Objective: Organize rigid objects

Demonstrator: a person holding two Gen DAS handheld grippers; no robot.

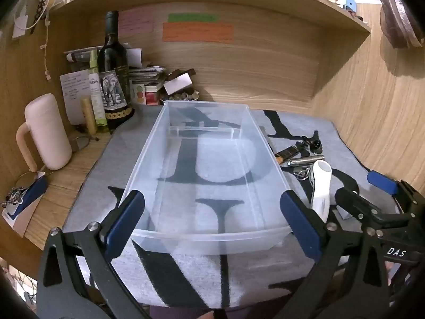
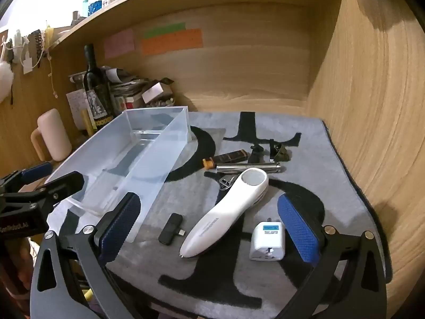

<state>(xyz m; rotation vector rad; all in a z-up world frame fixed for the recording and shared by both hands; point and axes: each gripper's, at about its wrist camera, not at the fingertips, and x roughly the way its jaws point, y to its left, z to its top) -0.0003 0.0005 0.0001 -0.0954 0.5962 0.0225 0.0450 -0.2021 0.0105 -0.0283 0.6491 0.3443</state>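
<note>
Two pairs of tongs hang wide open and empty over a grey-matted table. At left, the left tongs (image 1: 212,223) straddle the near end of a clear plastic bin (image 1: 209,164), which holds nothing. Beside its right wall lie the loose items: a small black dongle (image 2: 170,229), a white handheld device (image 2: 228,210), a white travel adapter (image 2: 267,240), and farther back a dark lighter-like stick (image 2: 225,159), a metal cylinder (image 2: 248,168) and black clips (image 2: 279,152). The right tongs (image 2: 209,231) frame the dongle, device and adapter without touching them. The risk, likely, is a grab that nudges the light bin, or the smooth curved device slipping between the pads. Lettering on the device and adapter is too blurred to read; "DAS" shows on the right tool's frame, seen from the left camera.
</note>
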